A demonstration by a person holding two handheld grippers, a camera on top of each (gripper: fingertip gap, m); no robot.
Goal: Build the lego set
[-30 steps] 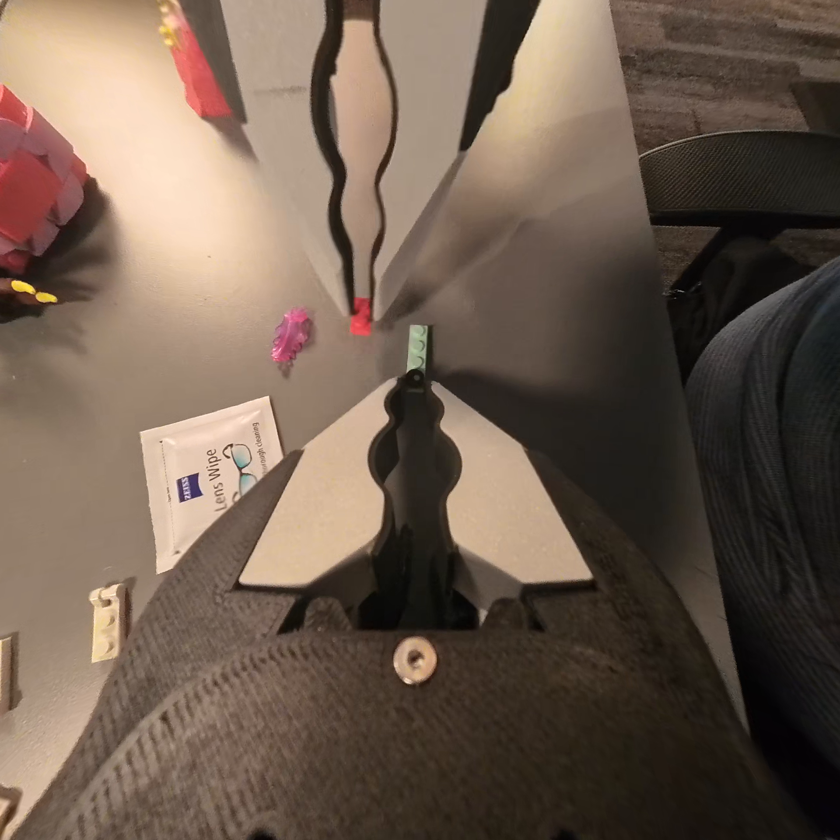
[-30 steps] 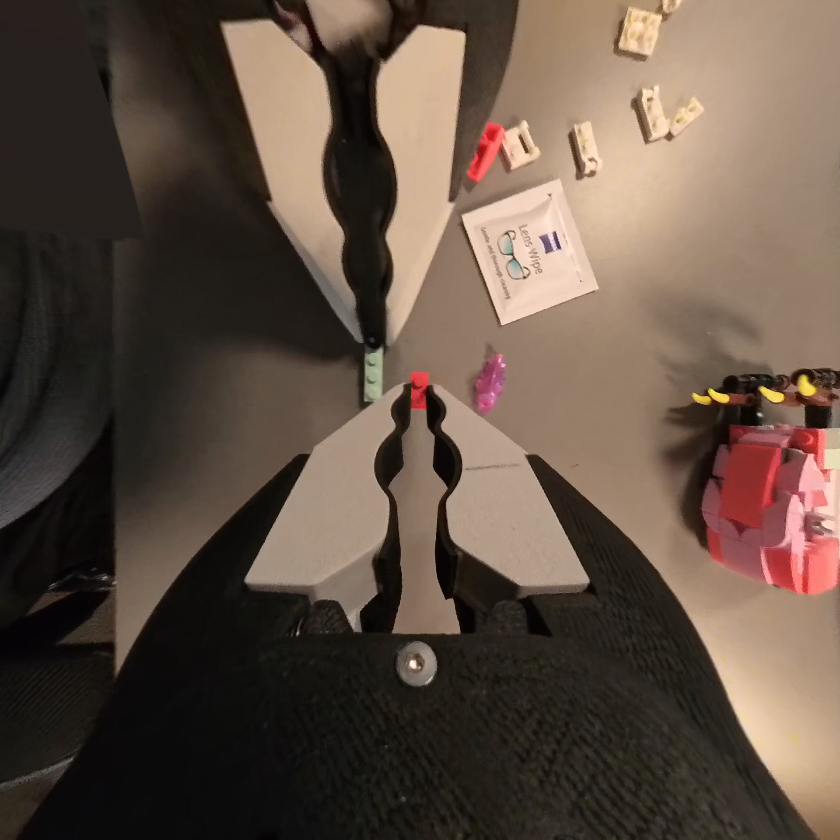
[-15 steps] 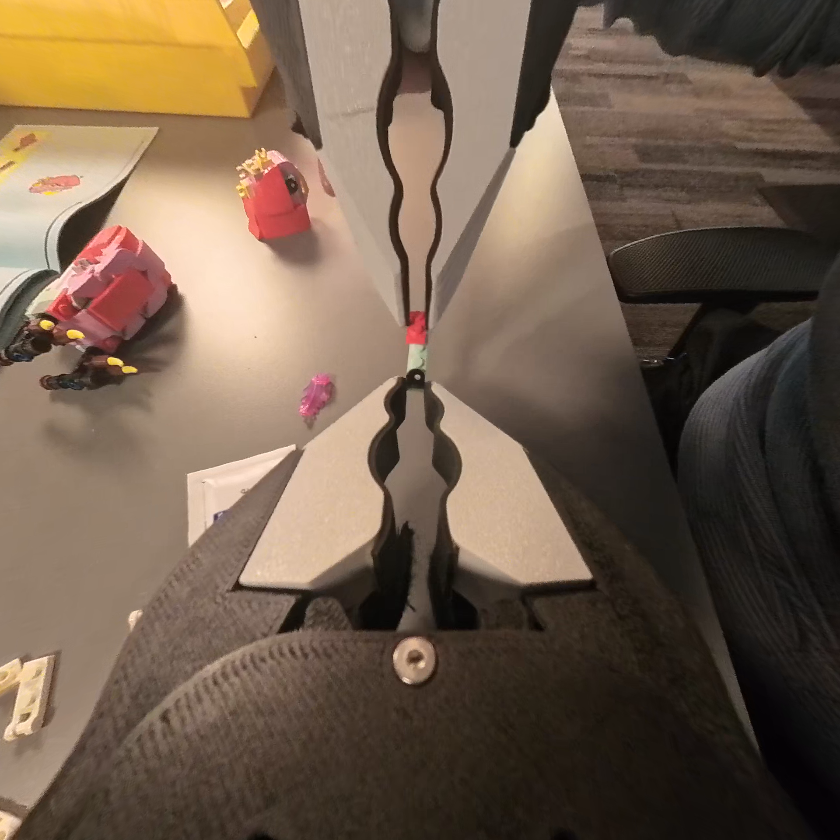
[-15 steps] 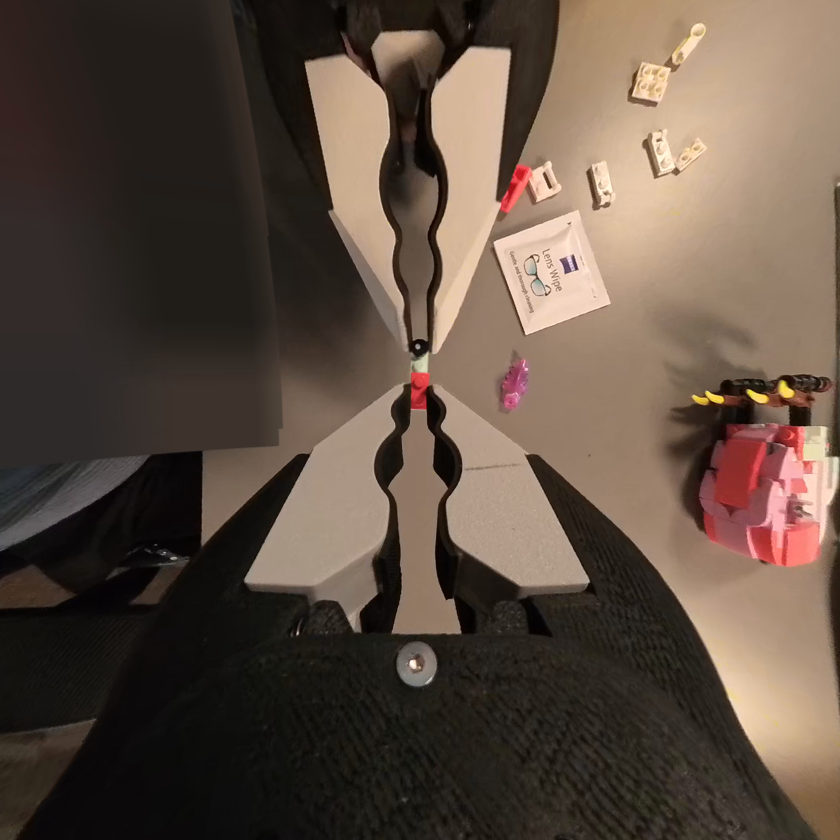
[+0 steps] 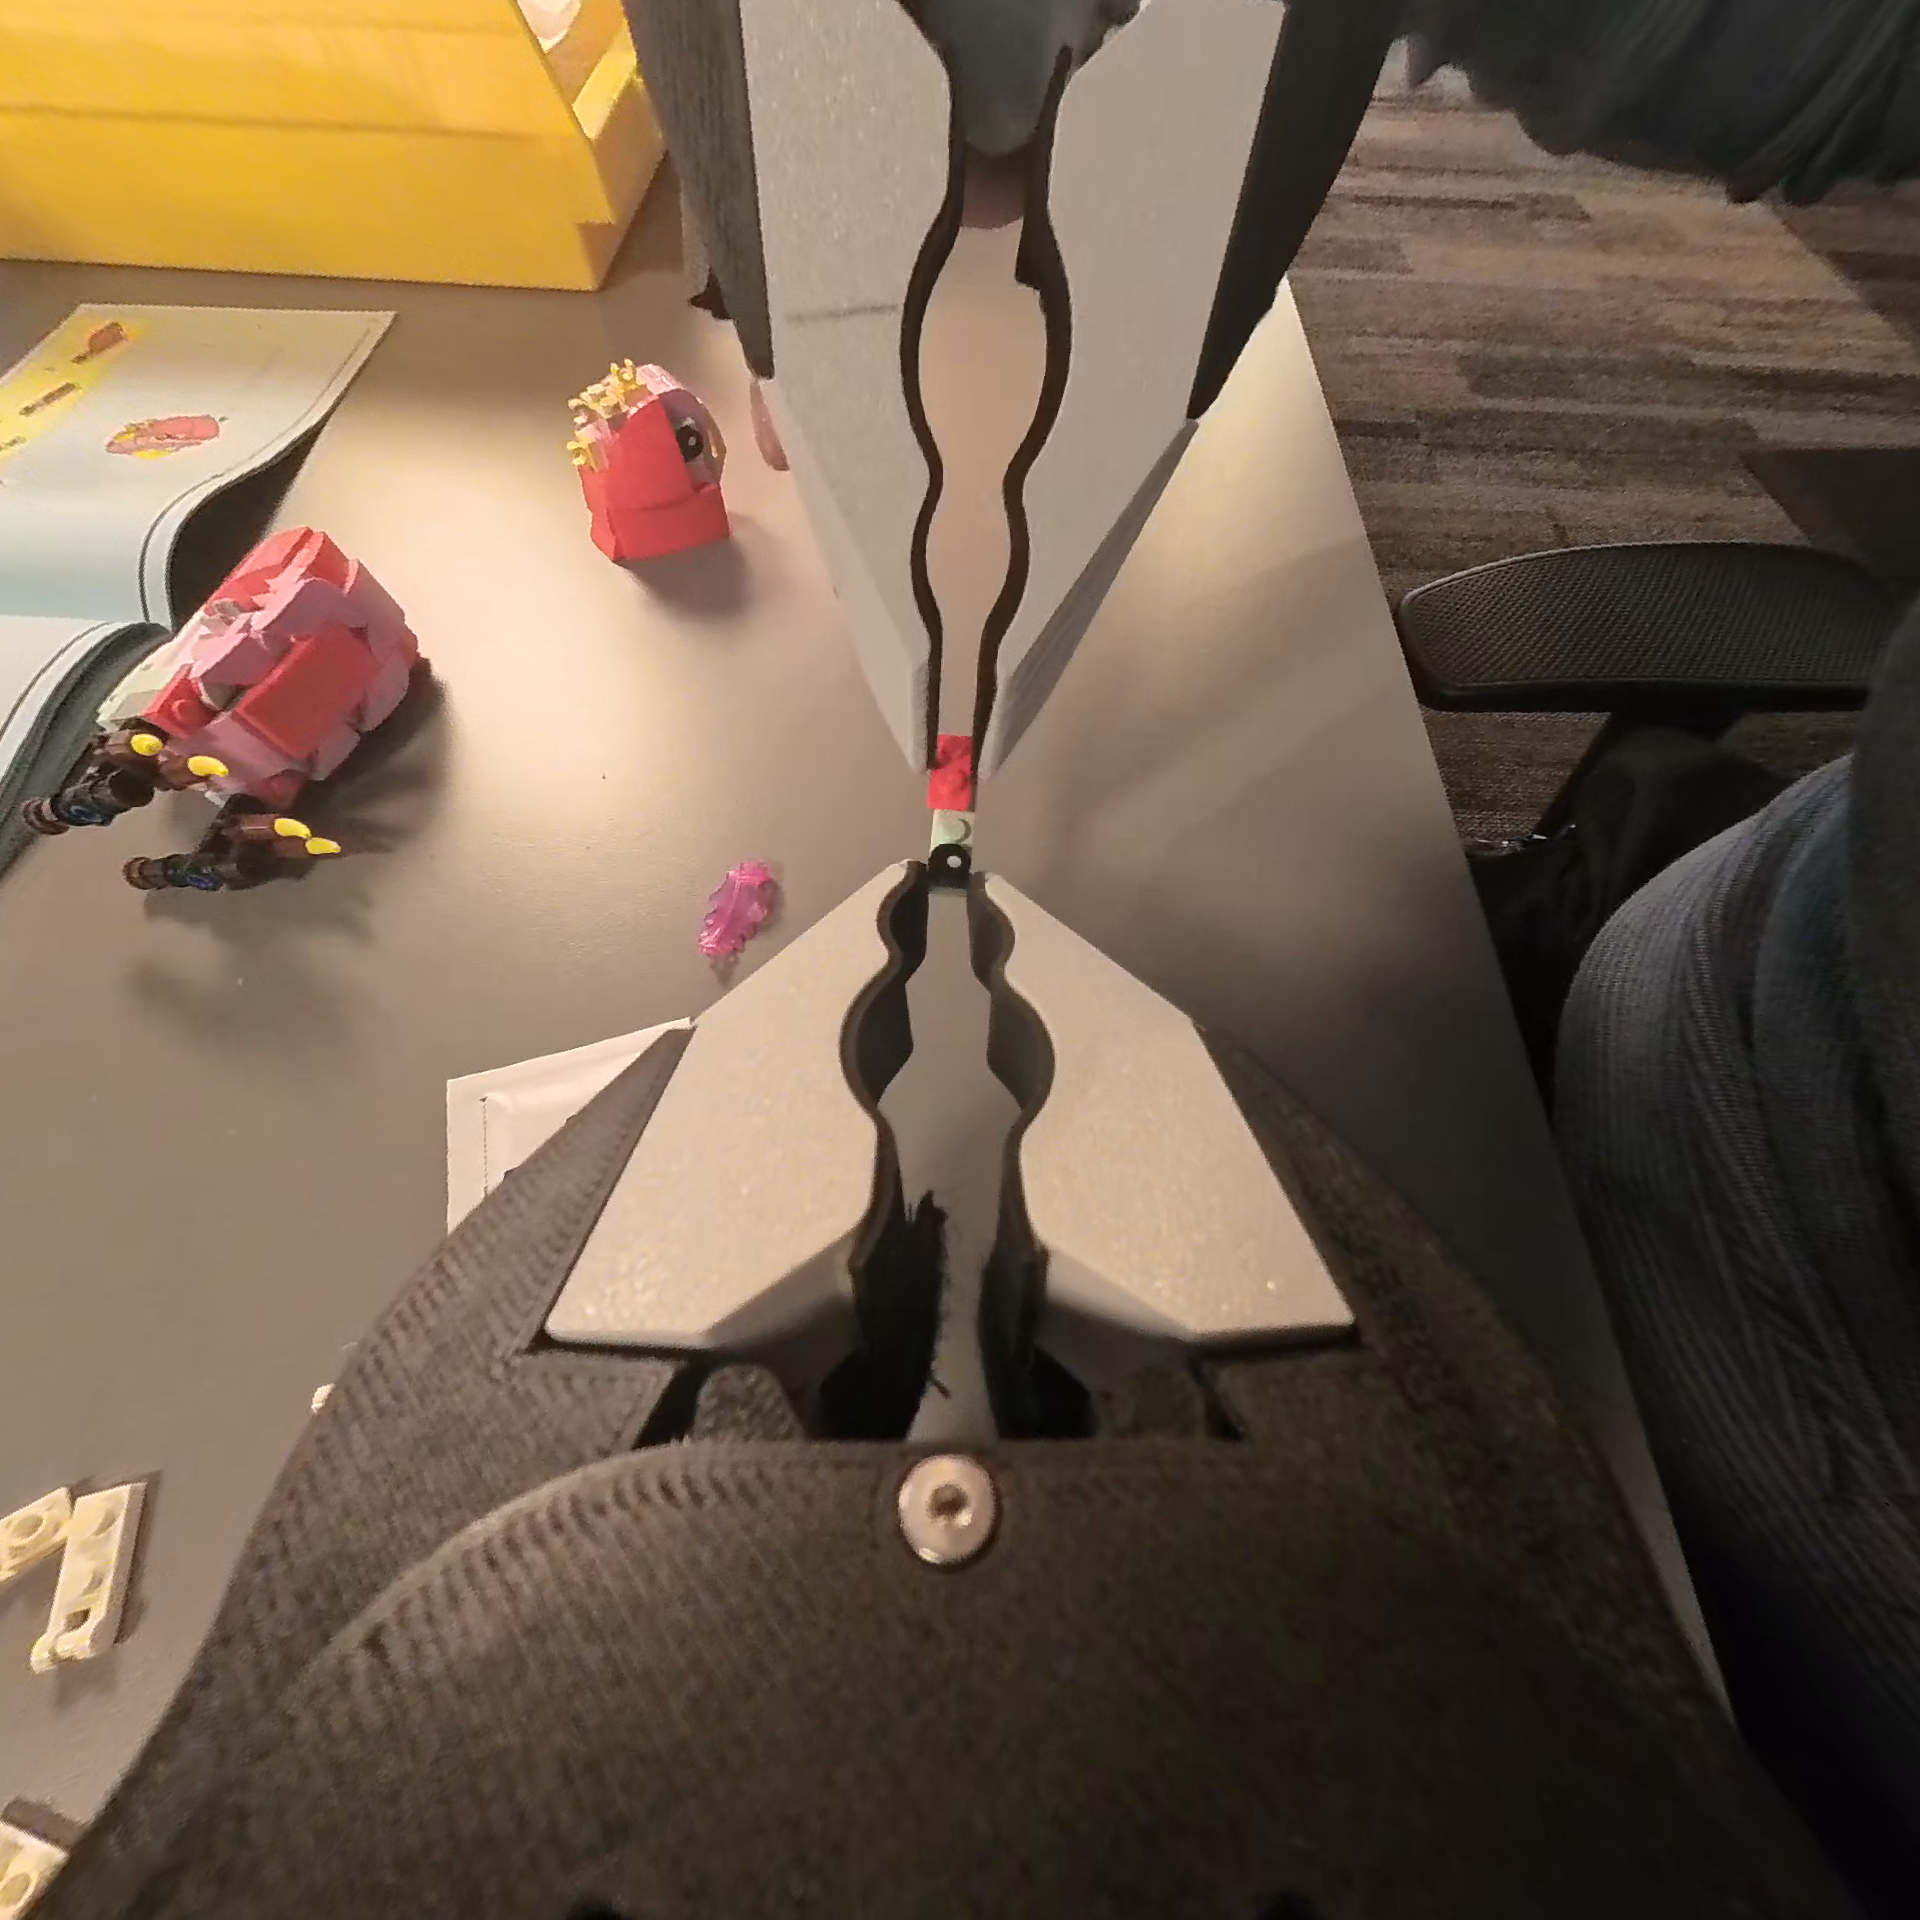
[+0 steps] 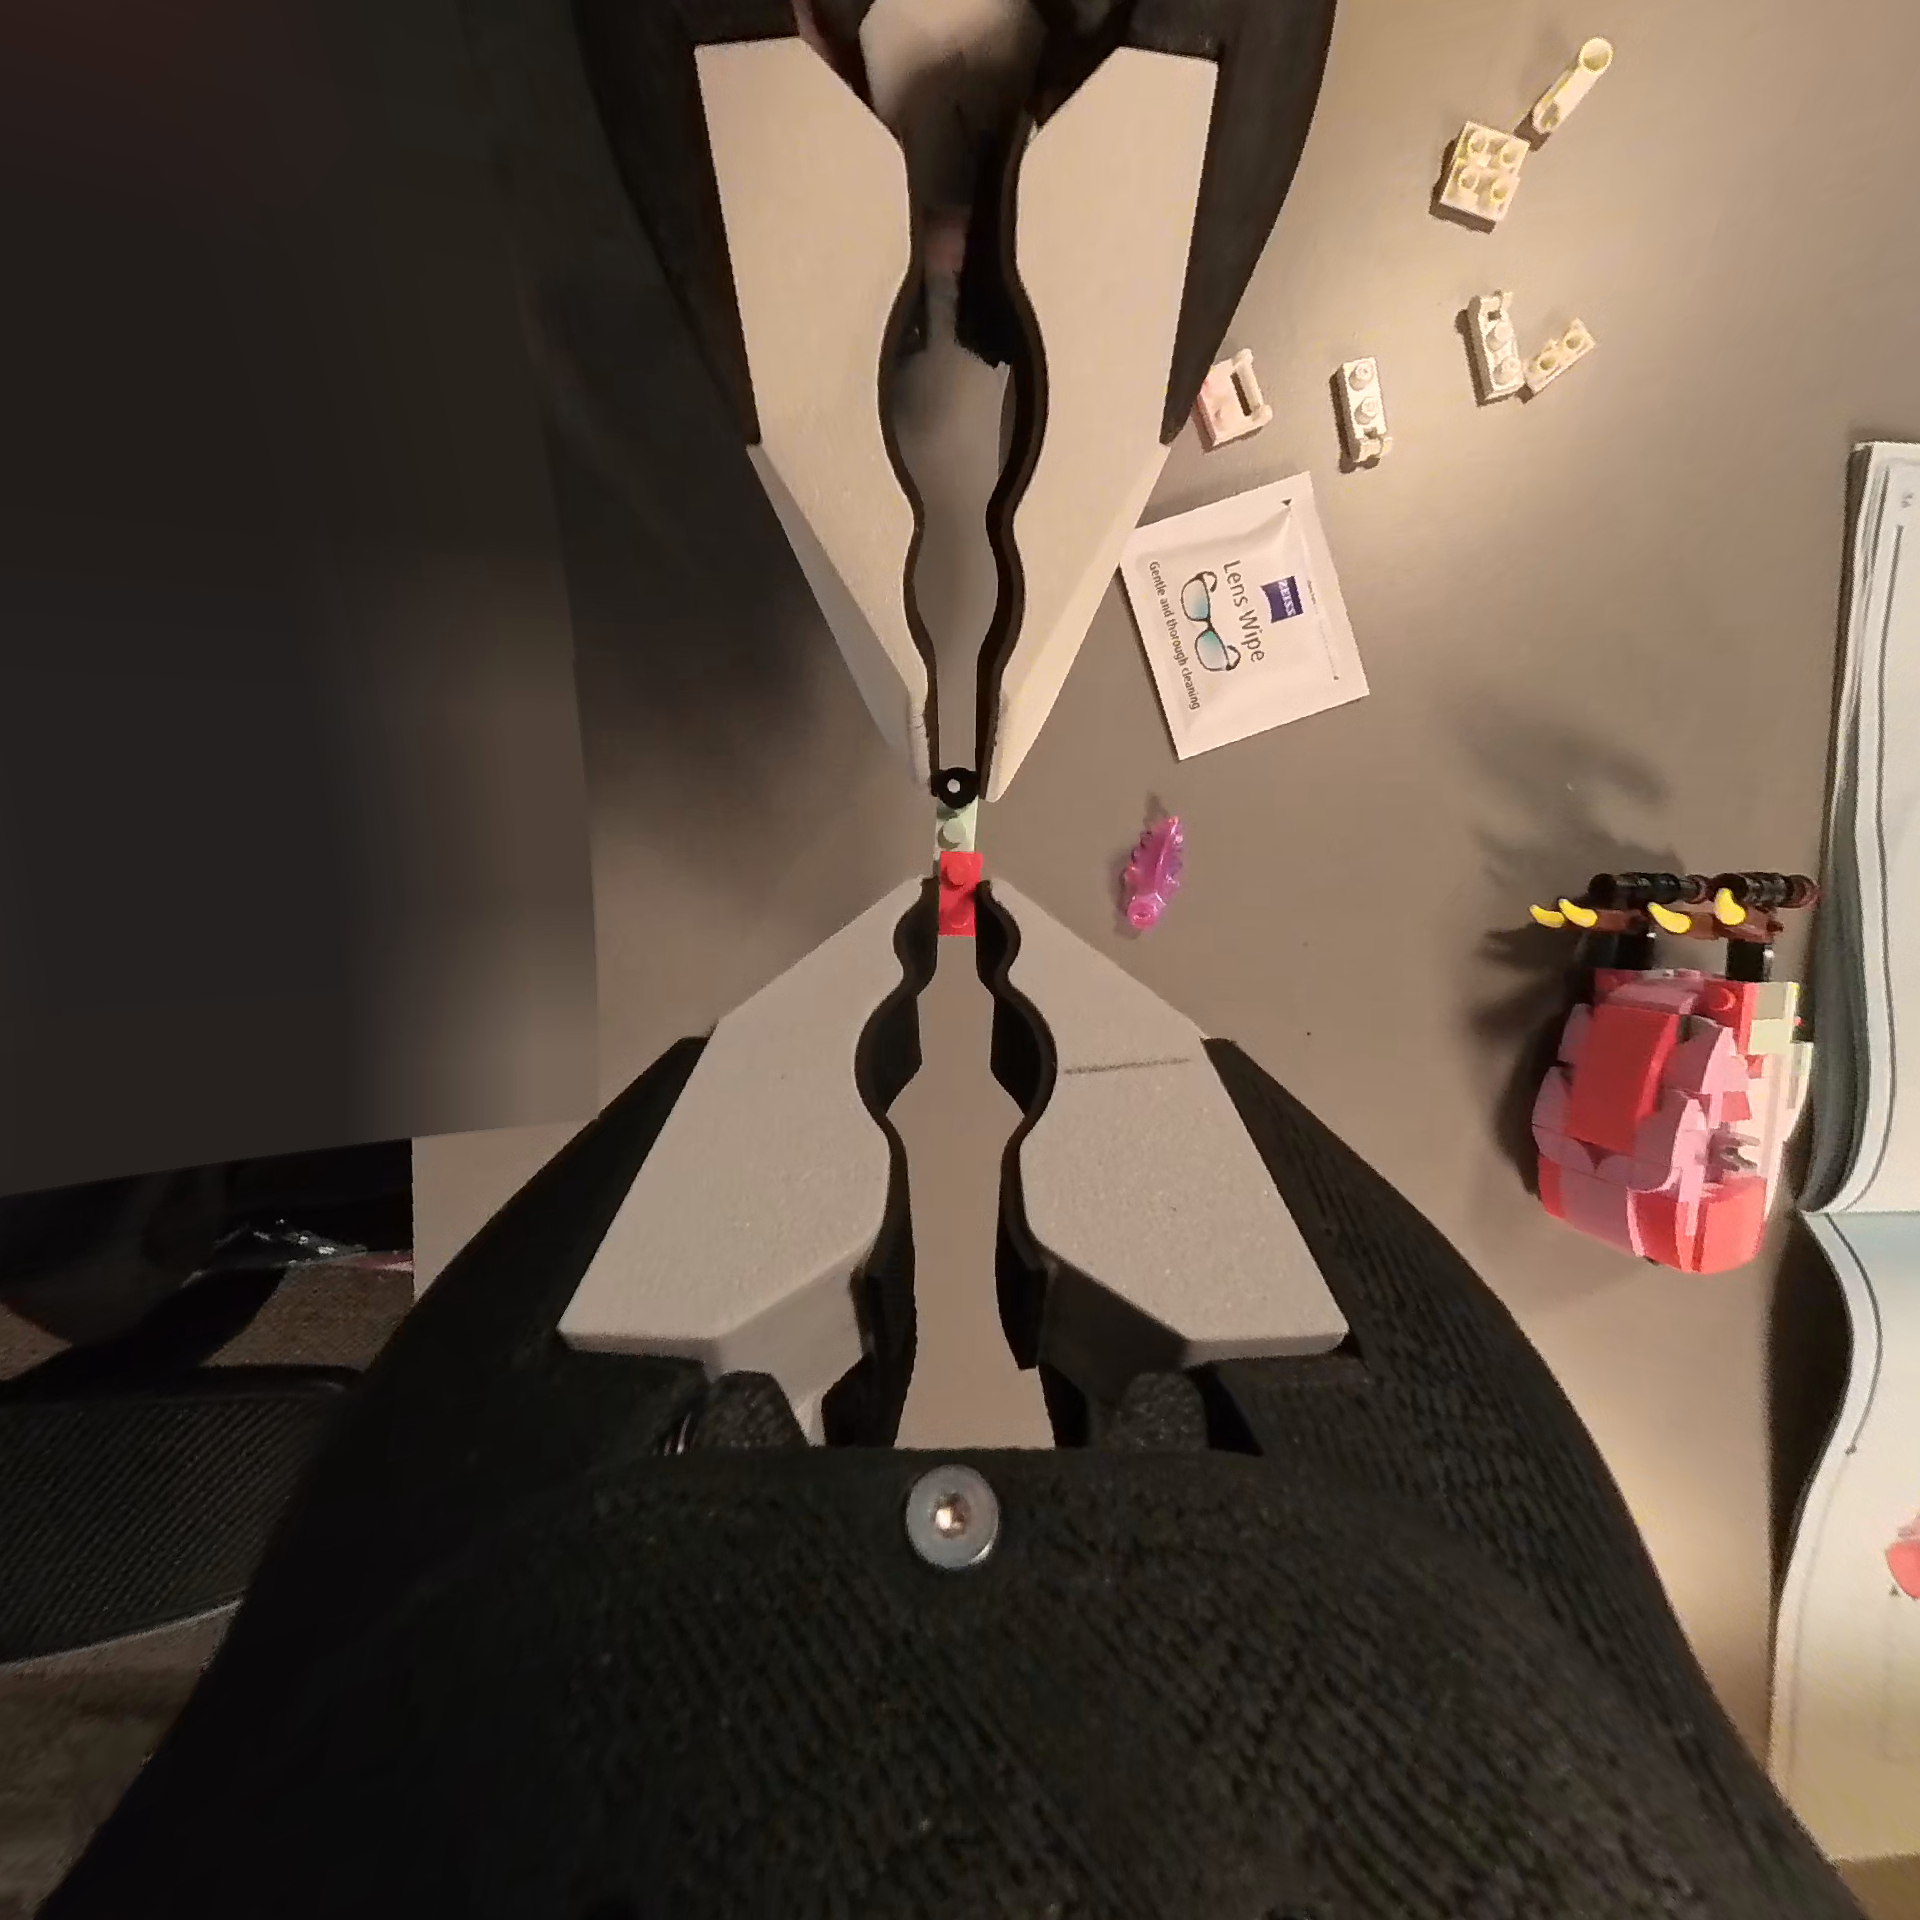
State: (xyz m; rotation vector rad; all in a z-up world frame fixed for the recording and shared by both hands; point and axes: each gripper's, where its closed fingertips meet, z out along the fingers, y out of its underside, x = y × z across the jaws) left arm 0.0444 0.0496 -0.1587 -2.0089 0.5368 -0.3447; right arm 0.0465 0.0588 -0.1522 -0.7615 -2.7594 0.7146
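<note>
The left tool (image 5: pixel 948 881) is clamped on a pale green plate (image 5: pixel 951 831) that carries a small black round piece (image 5: pixel 949 859) right at the fingertips, and the right tool (image 6: pixel 957 902) is clamped on a small red plate (image 6: pixel 958 891). The two tools meet tip to tip above the grey bench (image 5: pixel 416 987) – the red plate's end touches the green plate's end, and they lie in one line between the tips. In the left wrist view the right tool (image 5: pixel 954 764) comes down from the top of the frame with the red plate (image 5: pixel 953 781) pinched at its tip. Just to the side on the bench lies a translucent pink leaf-shaped piece (image 6: pixel 1153 871), apart from both tools. Farther off sit a white sachet (image 6: pixel 1242 613), several cream-white small bricks (image 6: pixel 1496 353), a red-and-pink brick model with dark legs and yellow claws (image 6: pixel 1662 1112) – and, in the left wrist view, a smaller red brick build (image 5: pixel 652 462), an open booklet (image 5: pixel 156 416) and a yellow box (image 5: pixel 312 135). A black chair (image 5: pixel 1662 623) stands past the bench edge.
</note>
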